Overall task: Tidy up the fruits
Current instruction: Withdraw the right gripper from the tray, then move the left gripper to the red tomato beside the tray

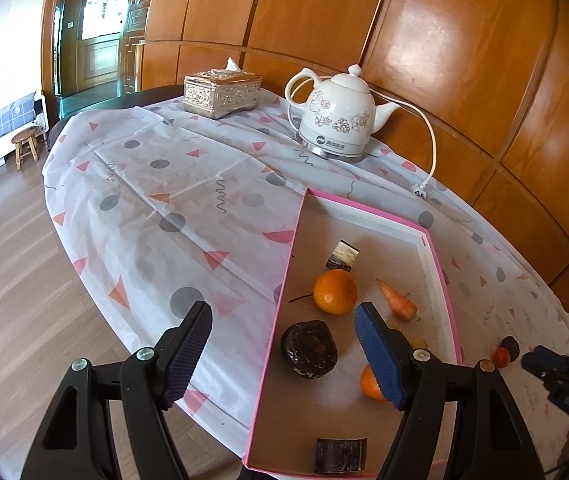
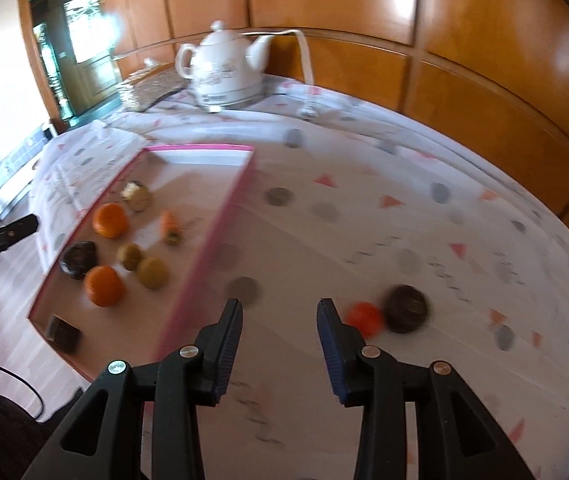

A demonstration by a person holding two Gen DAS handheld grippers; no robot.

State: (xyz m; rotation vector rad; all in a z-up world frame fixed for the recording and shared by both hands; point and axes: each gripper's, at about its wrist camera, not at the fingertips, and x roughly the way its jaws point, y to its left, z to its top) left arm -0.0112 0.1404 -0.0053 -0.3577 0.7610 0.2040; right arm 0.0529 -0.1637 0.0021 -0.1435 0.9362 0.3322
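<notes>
Pink tray (image 2: 220,216): two oranges (image 2: 110,220), one carrot (image 2: 170,222).

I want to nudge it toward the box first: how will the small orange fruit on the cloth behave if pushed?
The small orange fruit looks round, so it will probably roll rather than slide. It sits against the dark fruit, which may get bumped. The cloth looks thin and creased, so it may bunch up.

Glossy ceramic kettle (image 1: 340,114), thin cloth table cover (image 1: 156,200), polished wood panelling (image 1: 464,60).
</notes>
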